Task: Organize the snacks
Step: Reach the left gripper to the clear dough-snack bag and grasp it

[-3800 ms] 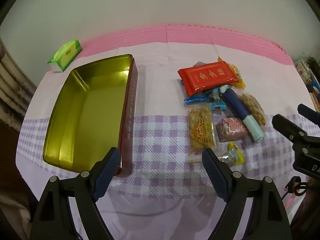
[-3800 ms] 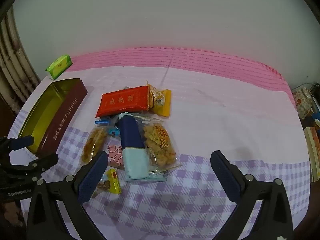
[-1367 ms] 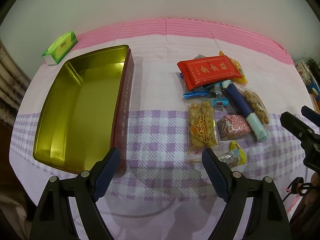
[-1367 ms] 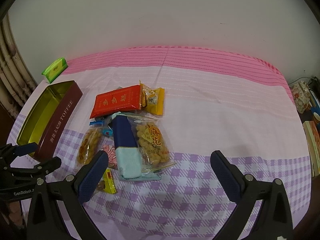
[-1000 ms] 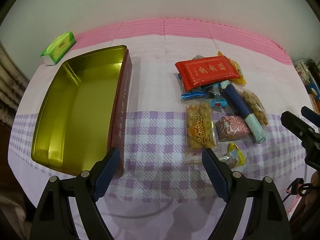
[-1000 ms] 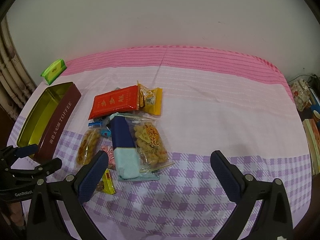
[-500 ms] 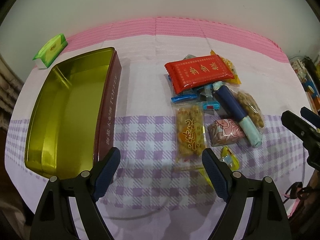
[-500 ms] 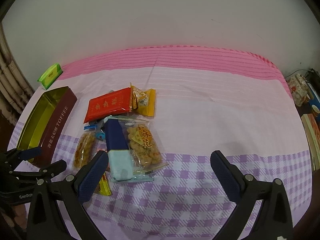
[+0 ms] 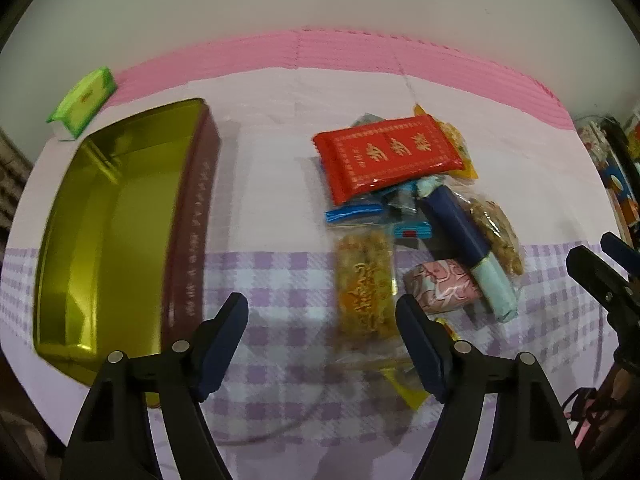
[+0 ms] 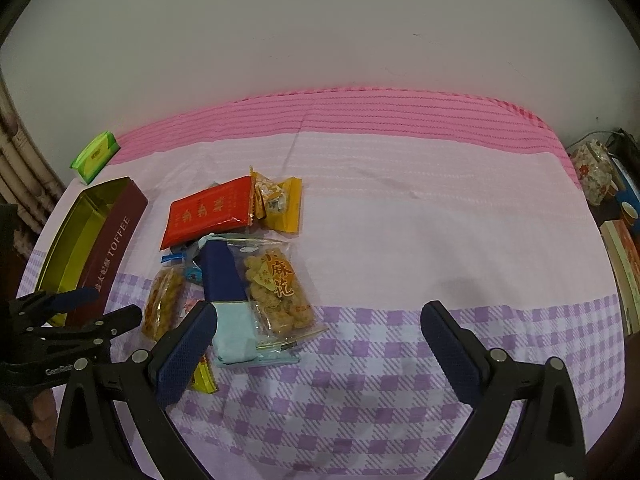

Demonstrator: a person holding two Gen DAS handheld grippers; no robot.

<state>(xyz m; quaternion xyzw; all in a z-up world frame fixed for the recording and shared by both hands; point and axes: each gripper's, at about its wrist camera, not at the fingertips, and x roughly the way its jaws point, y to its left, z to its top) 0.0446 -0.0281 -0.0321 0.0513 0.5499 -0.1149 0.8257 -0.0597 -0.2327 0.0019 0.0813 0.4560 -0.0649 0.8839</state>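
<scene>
A pale wall backs a worktop [image 10: 400, 240] under pink and lilac-checked cloth. Ahead-left of the left gripper [image 9: 322, 334] lies the empty gold toffee tin [image 9: 116, 232]; ahead-right sits the snack pile, the red packet [image 9: 386, 156] farthest, the fried-twist bag [image 9: 364, 292] just ahead of its right finger. Both grippers, the right gripper [image 10: 318, 338] included, stand wide and hold nothing. To start well, I judge, straddle one loose packet's narrow width, not the overlapping heap.
</scene>
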